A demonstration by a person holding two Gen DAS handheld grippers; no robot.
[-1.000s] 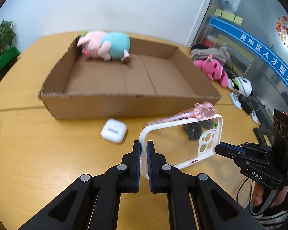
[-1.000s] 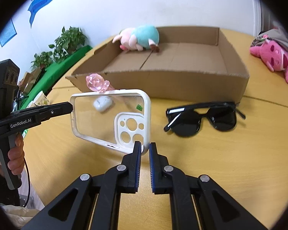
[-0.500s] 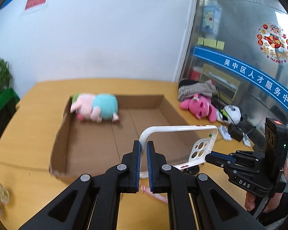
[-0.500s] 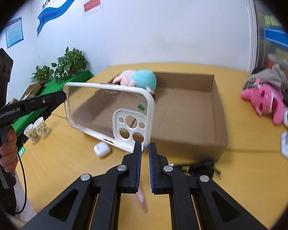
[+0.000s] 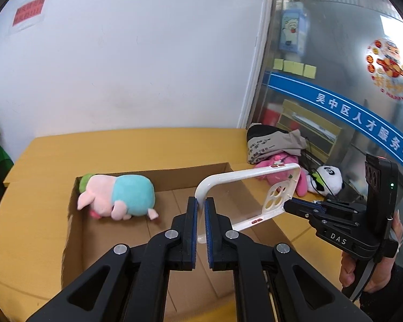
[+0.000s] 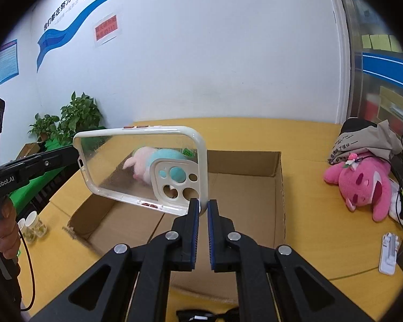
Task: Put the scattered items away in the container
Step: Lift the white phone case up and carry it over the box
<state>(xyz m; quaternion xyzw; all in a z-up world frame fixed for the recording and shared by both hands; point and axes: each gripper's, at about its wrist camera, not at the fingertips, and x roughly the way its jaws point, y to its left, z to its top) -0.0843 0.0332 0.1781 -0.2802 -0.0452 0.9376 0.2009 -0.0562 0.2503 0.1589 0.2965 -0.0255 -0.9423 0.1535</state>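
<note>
I have both claws, left claw [image 5: 200, 209] and right claw [image 6: 203, 210], clamped on opposite corners of the phone case [image 6: 137, 166], held above the cardboard box [image 6: 279, 182]. The plush pig [image 5: 118, 197] lies inside; sunglasses [image 6: 201, 316] wait on the table [image 6: 335, 241].

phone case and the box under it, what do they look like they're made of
Phone case: seemingly clear glossy plastic back, since the plush pig shows through it, with an opaque white rim, possibly soft rubbery plastic.

Cardboard box: brown corrugated cardboard, matte, with rough torn top edges and fold creases across the floor.
</note>
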